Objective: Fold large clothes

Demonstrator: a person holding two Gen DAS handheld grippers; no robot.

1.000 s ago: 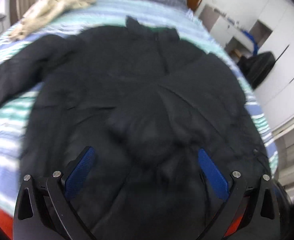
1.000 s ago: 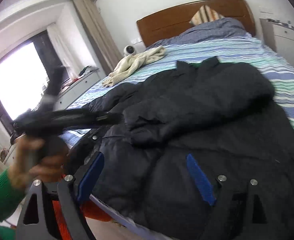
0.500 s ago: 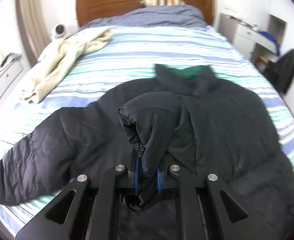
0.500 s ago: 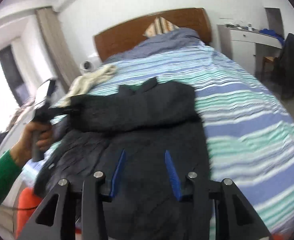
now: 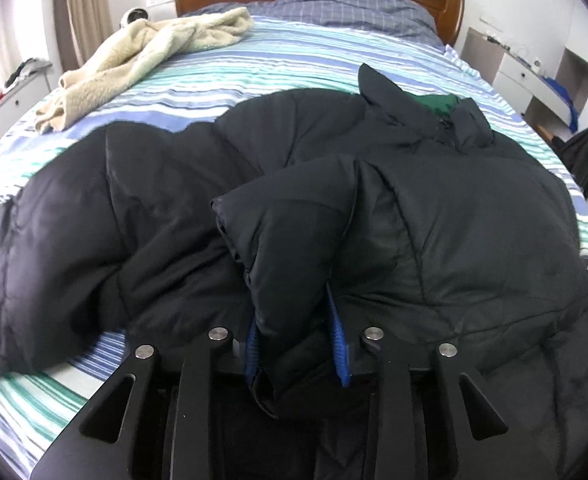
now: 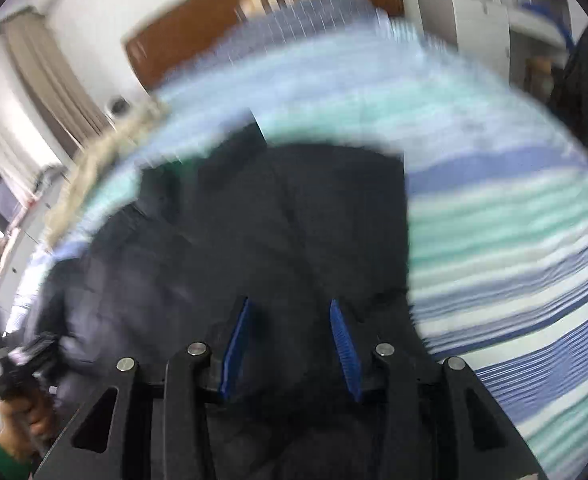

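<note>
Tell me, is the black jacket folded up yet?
Partly. One sleeve lies across the jacket, held by the left gripper; the other stays spread out.

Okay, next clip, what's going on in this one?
A person with a handheld gripper in each hand is folding a black puffer jacket spread on a striped bed. The left gripper is shut on the end of one sleeve, which lies folded across the jacket's front. The right gripper is open over the jacket, gripping nothing; that view is motion-blurred. A cream fleece garment lies untouched near the headboard.
</note>
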